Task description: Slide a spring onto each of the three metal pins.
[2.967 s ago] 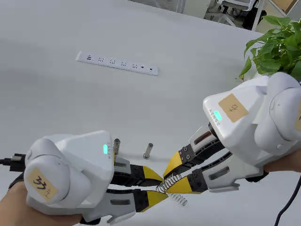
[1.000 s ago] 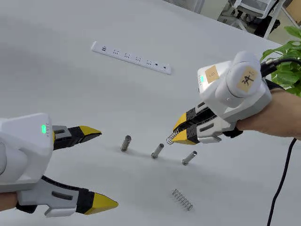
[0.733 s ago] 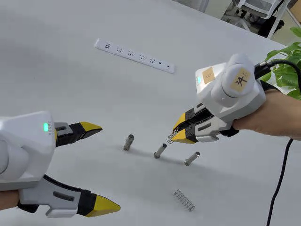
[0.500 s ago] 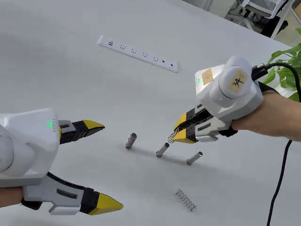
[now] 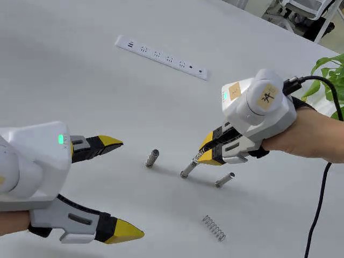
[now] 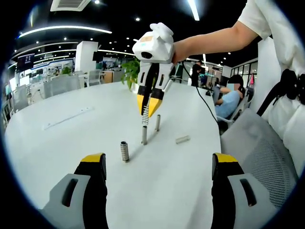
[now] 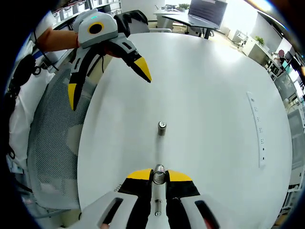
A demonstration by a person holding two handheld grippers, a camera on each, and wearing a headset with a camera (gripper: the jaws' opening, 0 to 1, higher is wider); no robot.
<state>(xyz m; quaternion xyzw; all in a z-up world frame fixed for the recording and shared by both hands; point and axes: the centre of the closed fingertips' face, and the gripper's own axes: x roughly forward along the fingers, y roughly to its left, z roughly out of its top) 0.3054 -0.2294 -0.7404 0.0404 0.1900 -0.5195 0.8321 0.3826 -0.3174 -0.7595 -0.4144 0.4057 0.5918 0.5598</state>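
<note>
The table (image 5: pixel 75 91) is white, matt and smooth. On it three short pins of grey metal stand in a row, each one a thin round cylinder. The left pin (image 5: pixel 152 158) already carries a close-wound wire coil around it, so its surface looks ribbed. The middle pin (image 5: pixel 187 171) and the right pin (image 5: pixel 224 179) are bare and shiny. A loose spring (image 5: pixel 214 228), made of thin wire with open turns, lies flat on the table, nearer to the person and apart from the pins. The right gripper (image 5: pixel 205 156) has a white plastic housing and black jaws with yellow pointed tips. Its jaws are almost together and pinch the held spring (image 5: pixel 197 157) by its upper part. This spring hangs down from the tips, and its lower end is just at the top of the middle pin; whether it is already over the pin I cannot tell. The left gripper (image 5: pixel 122 188) holds nothing: its two jaws are spread wide and touch nothing, well to the left of the pins. Far back on the table lies a long white power strip (image 5: pixel 161 57), flat and rectangular.
</note>
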